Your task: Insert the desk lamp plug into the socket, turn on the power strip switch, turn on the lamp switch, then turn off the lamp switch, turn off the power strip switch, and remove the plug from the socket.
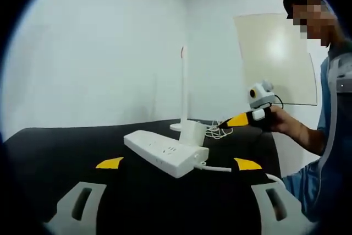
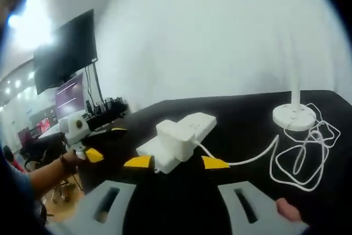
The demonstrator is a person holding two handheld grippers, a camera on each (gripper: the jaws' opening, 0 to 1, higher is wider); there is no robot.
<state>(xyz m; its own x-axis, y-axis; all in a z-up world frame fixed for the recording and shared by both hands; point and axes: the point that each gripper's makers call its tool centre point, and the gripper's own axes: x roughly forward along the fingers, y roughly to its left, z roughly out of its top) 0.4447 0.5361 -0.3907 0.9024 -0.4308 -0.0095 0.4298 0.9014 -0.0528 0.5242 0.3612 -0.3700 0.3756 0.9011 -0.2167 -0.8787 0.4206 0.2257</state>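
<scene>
Power strip: one white power strip [image 1: 165, 152] is seen at the centre of the left gripper view, lying flat on the black bench [image 1: 60, 152]; it is also seen at the centre of the right gripper view [image 2: 184, 136].
Plug: one white blocky plug [image 1: 192, 132] is seated in the strip's far end in the left gripper view, and at its near end in the right gripper view [image 2: 175, 136].
Desk lamp: one white lamp, its round base [image 2: 295, 117] placed at the right of the right gripper view, its thin stem [image 1: 183, 83] rising behind the strip in the left gripper view.
Cord: one white cord [image 2: 305, 155] is looped in loose coils just beside the base.
Left gripper [image 1: 179, 163]: two yellow-tipped jaws are held wide apart, nothing between them.
Right gripper [image 2: 176, 162]: two jaws are spread wide, nothing gripped, the strip lying just beyond the tips.
Monitor: one dark monitor [image 2: 66, 53] is seen at the upper left of the right gripper view.
</scene>
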